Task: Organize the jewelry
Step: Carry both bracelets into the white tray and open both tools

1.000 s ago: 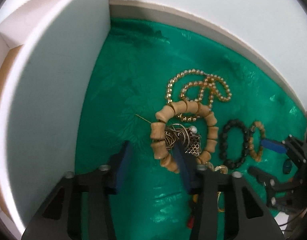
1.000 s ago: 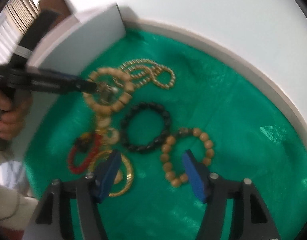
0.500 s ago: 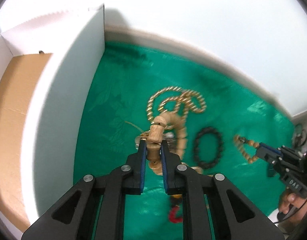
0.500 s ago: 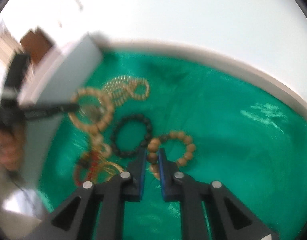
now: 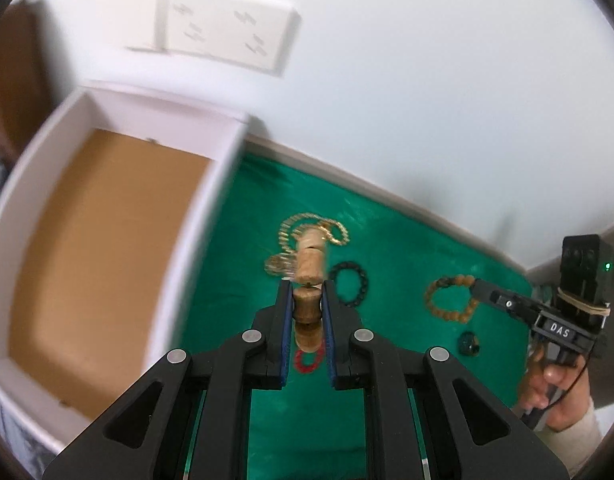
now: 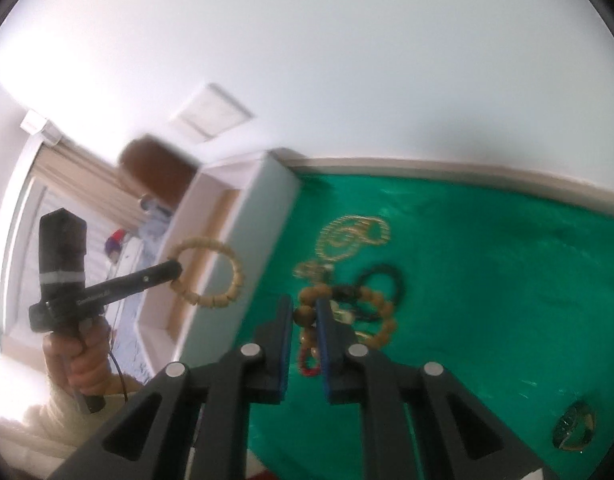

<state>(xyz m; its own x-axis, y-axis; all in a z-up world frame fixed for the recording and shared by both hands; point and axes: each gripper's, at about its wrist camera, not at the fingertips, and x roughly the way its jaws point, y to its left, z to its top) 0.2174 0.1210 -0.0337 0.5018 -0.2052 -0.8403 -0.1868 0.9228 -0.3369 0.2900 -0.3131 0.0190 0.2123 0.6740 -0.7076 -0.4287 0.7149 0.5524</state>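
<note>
My left gripper [image 5: 306, 296] is shut on a bracelet of pale wooden spool beads [image 5: 310, 256], held up above the green cloth [image 5: 407, 240]. In the right wrist view this bracelet [image 6: 211, 272] hangs from the left gripper [image 6: 175, 269] in front of the white box [image 6: 259, 220]. My right gripper [image 6: 305, 312] is shut on a bracelet of round brown beads [image 6: 383, 320], also lifted; the left wrist view shows that bracelet [image 5: 451, 300] dangling from the right gripper [image 5: 477, 290].
The open white box [image 5: 203, 240] with a brown floor stands left of the cloth. On the cloth lie a gold chain [image 5: 307, 228], a black bead bracelet [image 5: 349, 282], a red bracelet [image 5: 307, 360] and a small dark green piece [image 5: 469, 344]. A white wall runs behind.
Both grippers went from open over the cloth to shut, each on a bracelet, then rose with them. The spool bracelet left the tangled pile and now hangs near the box.
</note>
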